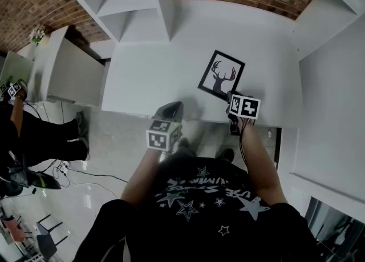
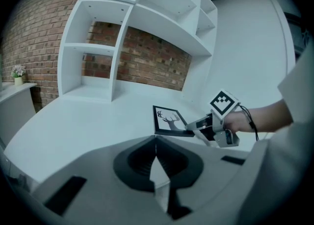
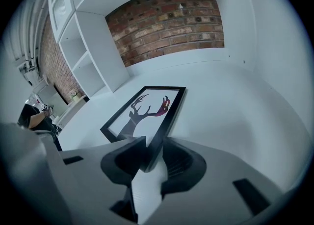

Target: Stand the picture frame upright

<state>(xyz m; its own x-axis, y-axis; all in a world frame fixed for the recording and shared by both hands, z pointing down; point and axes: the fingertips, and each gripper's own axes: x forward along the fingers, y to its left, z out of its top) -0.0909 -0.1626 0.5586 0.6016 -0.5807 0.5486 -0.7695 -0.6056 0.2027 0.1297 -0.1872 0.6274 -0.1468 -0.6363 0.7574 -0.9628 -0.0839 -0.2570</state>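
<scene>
The right tool (image 3: 149, 143), jaws partly apart, sits astride the near corner of the picture frame (image 3: 145, 112). The black border runs between the jaws, though no firm pinch is evident. The frame lies flat and face up on the white tabletop (image 3: 235, 101), its deer silhouette toward the ceiling, reaching away from the tool toward the brick wall (image 3: 167, 20). The step in hand appears to be taking hold of the frame, which is not yet upright. The next move likely calls for a secure grip on that corner, then a lift that tips the far edge up until the frame rests on its lower edge. The left tool (image 2: 156, 138), jaws together and empty, hovers over the tabletop's near edge, apart from the frame and to its left.
</scene>
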